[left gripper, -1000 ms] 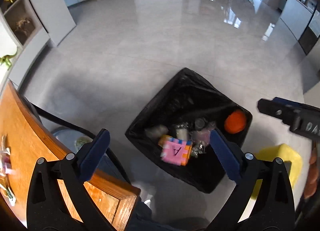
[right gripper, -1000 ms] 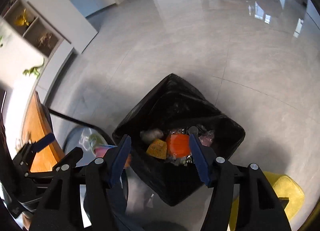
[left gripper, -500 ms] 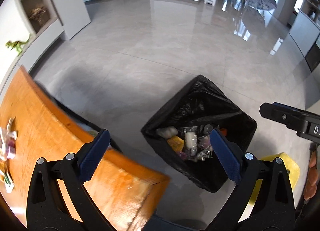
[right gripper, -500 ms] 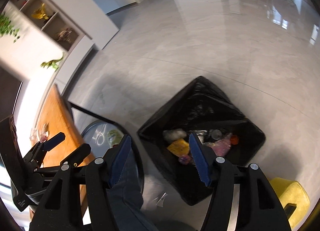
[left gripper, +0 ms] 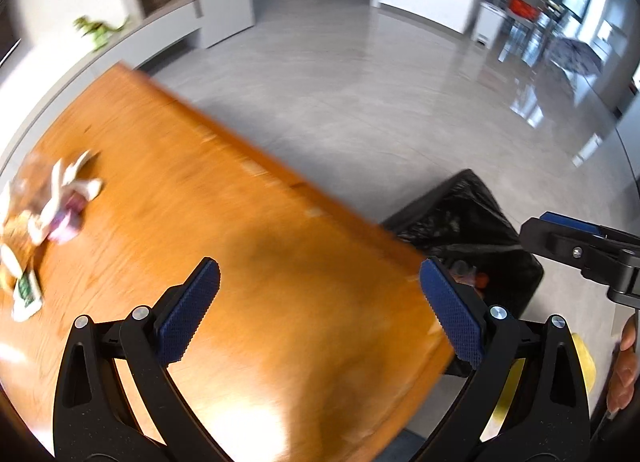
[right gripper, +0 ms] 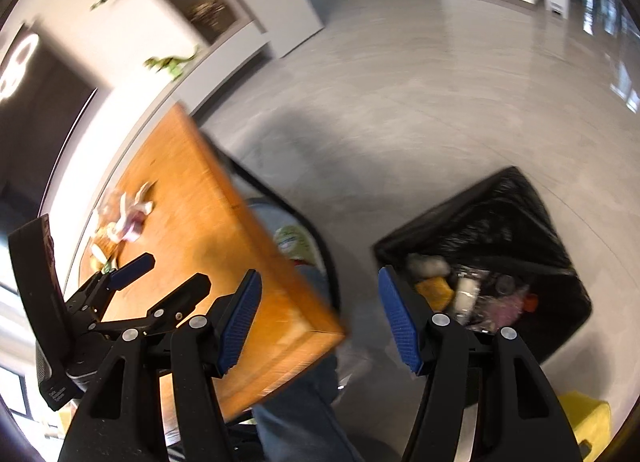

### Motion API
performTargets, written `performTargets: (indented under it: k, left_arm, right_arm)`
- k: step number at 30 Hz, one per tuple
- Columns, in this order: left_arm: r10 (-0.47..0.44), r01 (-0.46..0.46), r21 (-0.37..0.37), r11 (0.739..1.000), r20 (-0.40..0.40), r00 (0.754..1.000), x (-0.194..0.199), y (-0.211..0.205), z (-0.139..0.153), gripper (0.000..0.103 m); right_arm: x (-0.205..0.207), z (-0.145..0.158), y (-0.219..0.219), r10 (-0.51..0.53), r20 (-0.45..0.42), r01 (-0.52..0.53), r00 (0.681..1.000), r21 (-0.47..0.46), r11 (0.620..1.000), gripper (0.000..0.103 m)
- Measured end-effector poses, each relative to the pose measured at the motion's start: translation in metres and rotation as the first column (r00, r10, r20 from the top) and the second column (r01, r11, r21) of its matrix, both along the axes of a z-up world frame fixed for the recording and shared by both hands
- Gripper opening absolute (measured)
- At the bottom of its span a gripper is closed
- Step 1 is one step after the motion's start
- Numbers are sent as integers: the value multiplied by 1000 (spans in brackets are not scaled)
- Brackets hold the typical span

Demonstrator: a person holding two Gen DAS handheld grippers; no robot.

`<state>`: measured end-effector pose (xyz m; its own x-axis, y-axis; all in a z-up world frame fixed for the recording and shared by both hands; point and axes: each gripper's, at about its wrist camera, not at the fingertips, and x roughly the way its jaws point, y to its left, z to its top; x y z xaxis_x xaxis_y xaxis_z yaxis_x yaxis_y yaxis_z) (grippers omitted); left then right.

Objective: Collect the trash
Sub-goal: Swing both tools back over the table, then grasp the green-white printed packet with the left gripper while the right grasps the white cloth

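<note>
A black-lined trash bin [right gripper: 500, 230] stands on the floor right of the wooden table [left gripper: 224, 222]; it holds several wrappers and pieces of rubbish [right gripper: 464, 290]. More trash [left gripper: 52, 206] lies in a loose pile at the table's far left, also seen in the right wrist view [right gripper: 120, 222]. My left gripper [left gripper: 320, 310] is open and empty above the table's near right part. My right gripper [right gripper: 320, 322] is open and empty over the table corner and the bin's left edge; it shows in the left wrist view [left gripper: 580, 250].
A yellow object [right gripper: 584, 426] sits on the floor near the bin. A black chair frame [right gripper: 304, 222] stands under the table edge. Shelves with a green dinosaur toy [left gripper: 100, 28] line the far wall. Grey tiled floor [left gripper: 360, 102] stretches beyond.
Both grippers have swung left from above the bin toward the table. The table now fills the left wrist view, and the trash pile on it has come into sight. Both stayed open.
</note>
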<state>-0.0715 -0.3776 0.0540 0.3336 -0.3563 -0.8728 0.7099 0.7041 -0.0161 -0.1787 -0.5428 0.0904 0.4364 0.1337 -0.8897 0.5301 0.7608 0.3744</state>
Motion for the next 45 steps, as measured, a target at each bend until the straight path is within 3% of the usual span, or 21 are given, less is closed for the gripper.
performTargets:
  k: [5,9,18,24,29,30,33,36,40,45]
  left_arm:
    - [128,-129,15,992,41,991,28,60,0,97]
    - [262,-263,13,965,31,964,56,116,-4,97]
    - [531,-531,47,846,19,847,143,238,-15,97]
    - [606,-605,83,792,5,795,196,272,-29,97]
    - [624,-616,118,779,-44,781,218,279,-50,95]
    - [622,-617,84,782,-61,780,218,283,-51,92]
    - [633,-631,62,774,-40,773,207,291,-43,69]
    - [624,-623,33,782,-62,779,196,302,-39,61]
    - [619,-620,7,785,-67,783,171,321,-36,54]
    - [601,-603,-8,798,-84,795,149,331,-36,54]
  right_arm:
    - [39,-1,45,106,12,-106,994,34,994,62]
    - [69,-5,79,183,7,-183,983,51,982,62]
    - [125,-15,146,332,-9,-330,943,76,941,62]
    - [148,-21,167,380,-20,-377,925,84,922,62]
    - [169,-23,186,411,-20,-408,911,86,909,62]
    - [173,-22,189,417,-17,-414,909,85,906,62]
    - [189,-18,201,438,-1,-436,899,92,895,62]
    - [206,-14,212,455,26,-455,890,120,883,62]
    - [243,-14,230,463,69,-467,884,165,869,62]
    - [289,-30,236,411,43,-413,911,128,902,62]
